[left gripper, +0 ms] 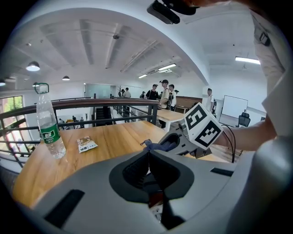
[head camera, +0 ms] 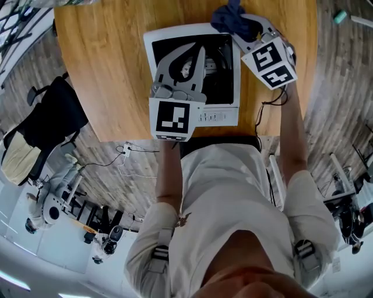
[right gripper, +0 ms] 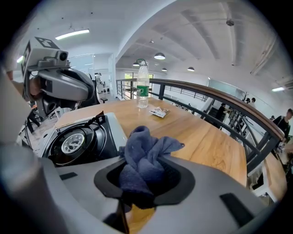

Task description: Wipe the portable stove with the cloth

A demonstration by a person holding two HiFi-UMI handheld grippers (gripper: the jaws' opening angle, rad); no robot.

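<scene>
The portable stove [head camera: 220, 115], white-rimmed with a black top and round burner [right gripper: 73, 142], sits on the wooden table [head camera: 105, 70] near its front edge. My left gripper [head camera: 199, 51] hovers over the stove's left half; its jaws [left gripper: 149, 155] are pressed together with nothing between them. My right gripper [head camera: 245, 26] is at the stove's far right corner, shut on a bunched dark blue cloth [right gripper: 144, 157]. The cloth [head camera: 232, 16] hangs over the table beside the stove's edge. In the left gripper view the right gripper [left gripper: 177, 142] and cloth [left gripper: 158, 146] show just ahead.
A plastic water bottle [right gripper: 143, 91] and a small snack packet [right gripper: 159, 112] stand further along the table. A black railing [right gripper: 219, 103] runs past the table's far edge. A black chair [head camera: 55, 116] stands on the floor at the left. People stand in the background [left gripper: 165, 93].
</scene>
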